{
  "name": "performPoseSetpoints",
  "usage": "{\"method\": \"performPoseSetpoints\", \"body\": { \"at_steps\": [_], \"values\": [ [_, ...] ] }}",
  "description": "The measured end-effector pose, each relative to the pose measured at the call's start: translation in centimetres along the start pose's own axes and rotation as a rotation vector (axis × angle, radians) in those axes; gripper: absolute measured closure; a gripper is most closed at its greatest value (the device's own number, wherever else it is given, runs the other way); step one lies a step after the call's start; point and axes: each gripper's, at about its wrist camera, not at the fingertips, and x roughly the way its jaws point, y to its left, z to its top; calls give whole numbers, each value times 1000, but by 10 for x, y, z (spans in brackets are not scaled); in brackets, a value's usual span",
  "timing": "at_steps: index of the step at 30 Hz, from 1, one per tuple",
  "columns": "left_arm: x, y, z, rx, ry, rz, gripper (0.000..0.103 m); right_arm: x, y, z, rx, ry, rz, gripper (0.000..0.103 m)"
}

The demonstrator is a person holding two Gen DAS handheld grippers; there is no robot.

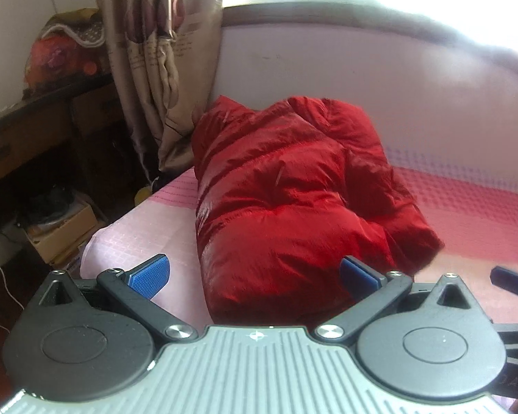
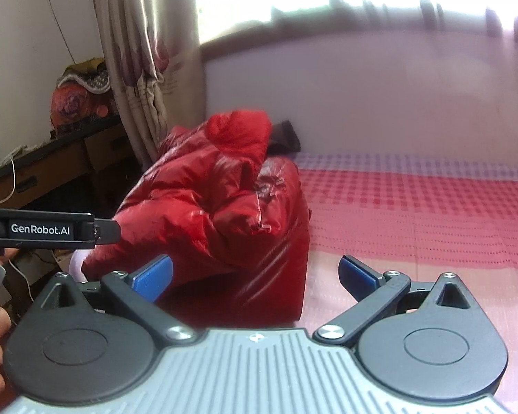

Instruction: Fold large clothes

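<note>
A shiny red down jacket (image 1: 286, 193) lies bunched into a thick bundle on the pink checked bed (image 1: 483, 214). My left gripper (image 1: 255, 276) is open and empty, its blue pads wide apart just in front of the jacket's near end. In the right wrist view the jacket (image 2: 217, 207) sits at the left, and my right gripper (image 2: 255, 276) is open and empty beside its near right corner. The left gripper's body (image 2: 51, 231) shows at the left edge of that view.
The bed's white headboard (image 1: 362, 79) and a bright window stand behind. A patterned curtain (image 1: 155, 51) hangs at the left. A dark desk (image 1: 34, 127) with bedding on it and a cardboard box (image 1: 62, 231) on the floor lie beyond the bed's left edge.
</note>
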Motion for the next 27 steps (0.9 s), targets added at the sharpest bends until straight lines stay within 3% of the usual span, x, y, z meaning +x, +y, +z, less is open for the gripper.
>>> {"method": "performPoseSetpoints", "body": {
  "at_steps": [11, 27],
  "values": [
    [5, 1, -15, -44, 135, -16, 0, 0, 1, -16, -22, 102, -14, 0],
    [9, 3, -33, -61, 220, -1, 0, 6, -4, -23, -35, 174, 5, 0]
  ]
}}
